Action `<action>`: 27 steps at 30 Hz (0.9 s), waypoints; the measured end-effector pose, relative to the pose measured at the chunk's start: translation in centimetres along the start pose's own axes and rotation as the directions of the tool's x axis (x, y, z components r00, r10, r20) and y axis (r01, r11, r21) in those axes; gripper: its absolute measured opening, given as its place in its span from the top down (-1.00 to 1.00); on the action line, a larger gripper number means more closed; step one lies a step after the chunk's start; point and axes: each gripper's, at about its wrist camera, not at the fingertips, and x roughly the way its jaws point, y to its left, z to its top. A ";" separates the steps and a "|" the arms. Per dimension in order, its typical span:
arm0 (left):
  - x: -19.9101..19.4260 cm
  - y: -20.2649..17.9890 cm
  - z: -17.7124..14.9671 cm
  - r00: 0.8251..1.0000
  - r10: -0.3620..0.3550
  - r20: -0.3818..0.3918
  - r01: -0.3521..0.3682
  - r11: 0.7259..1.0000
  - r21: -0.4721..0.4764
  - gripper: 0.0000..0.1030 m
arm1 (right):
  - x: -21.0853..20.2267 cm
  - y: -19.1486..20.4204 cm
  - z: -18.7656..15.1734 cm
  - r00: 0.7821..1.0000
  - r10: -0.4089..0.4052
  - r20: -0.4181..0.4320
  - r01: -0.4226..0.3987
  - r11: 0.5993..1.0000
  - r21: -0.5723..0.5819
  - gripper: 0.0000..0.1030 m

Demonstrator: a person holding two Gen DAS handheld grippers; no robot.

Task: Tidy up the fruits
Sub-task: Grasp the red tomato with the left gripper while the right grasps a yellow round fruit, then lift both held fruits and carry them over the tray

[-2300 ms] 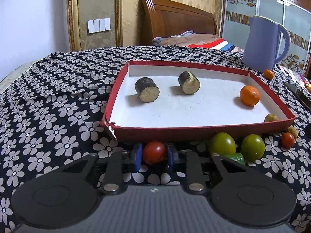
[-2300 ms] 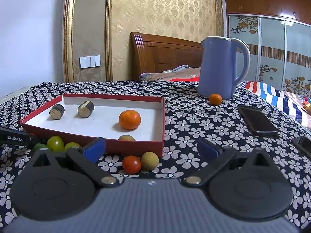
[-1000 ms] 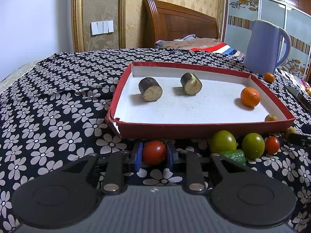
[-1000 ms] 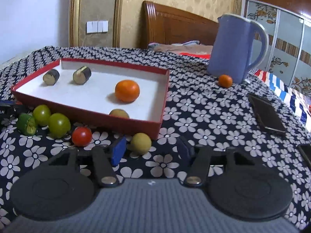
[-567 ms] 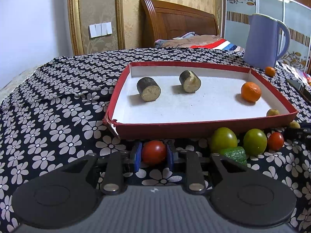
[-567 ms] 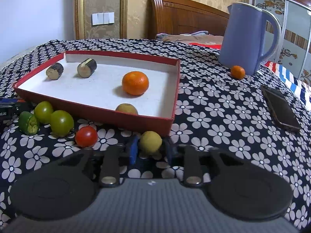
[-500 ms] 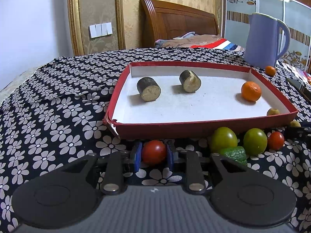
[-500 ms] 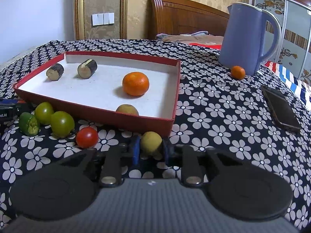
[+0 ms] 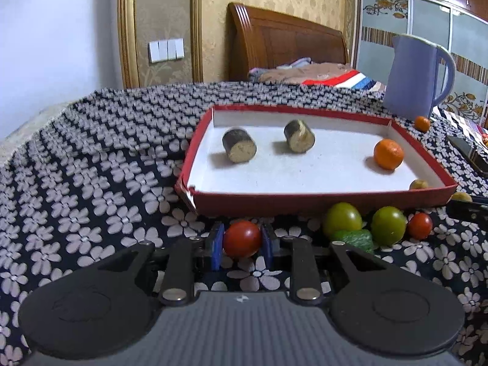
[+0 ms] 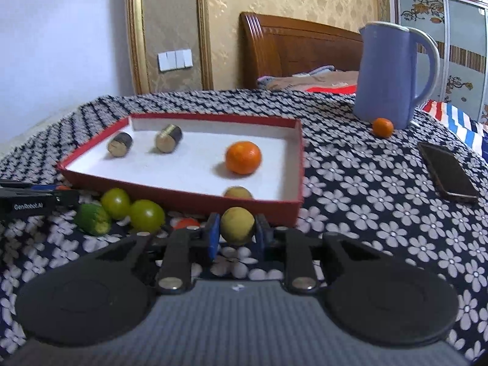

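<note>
In the left wrist view the left gripper (image 9: 242, 245) clamps a red tomato (image 9: 242, 239) just in front of the red tray (image 9: 305, 202), while in the right wrist view the right gripper (image 10: 236, 235) pinches a yellow-brown fruit (image 10: 237, 226) against that tray's (image 10: 183, 195) near wall.

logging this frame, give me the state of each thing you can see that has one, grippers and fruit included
left gripper: shut on the red tomato
right gripper: shut on the yellow-brown fruit
red tray: open-topped, holds two dark cut cylinders, an orange and a small brown fruit
orange: lying in the tray
green tomatoes: loose on the cloth, outside the tray
blue jug: upright
phone: lying flat, screen dark
</note>
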 end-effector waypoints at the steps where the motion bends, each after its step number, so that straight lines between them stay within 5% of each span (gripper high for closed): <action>1: -0.5 -0.1 0.2 1.000 0.002 0.013 -0.002 1.000 0.005 0.51 | -0.1 0.3 0.2 1.000 0.006 0.007 -0.006 1.000 0.003 0.56; 27: -3.6 -5.1 8.2 0.985 -0.003 0.174 -0.008 0.998 0.065 0.51 | -1.4 3.0 8.0 0.989 0.012 0.149 -0.010 1.000 -0.013 0.56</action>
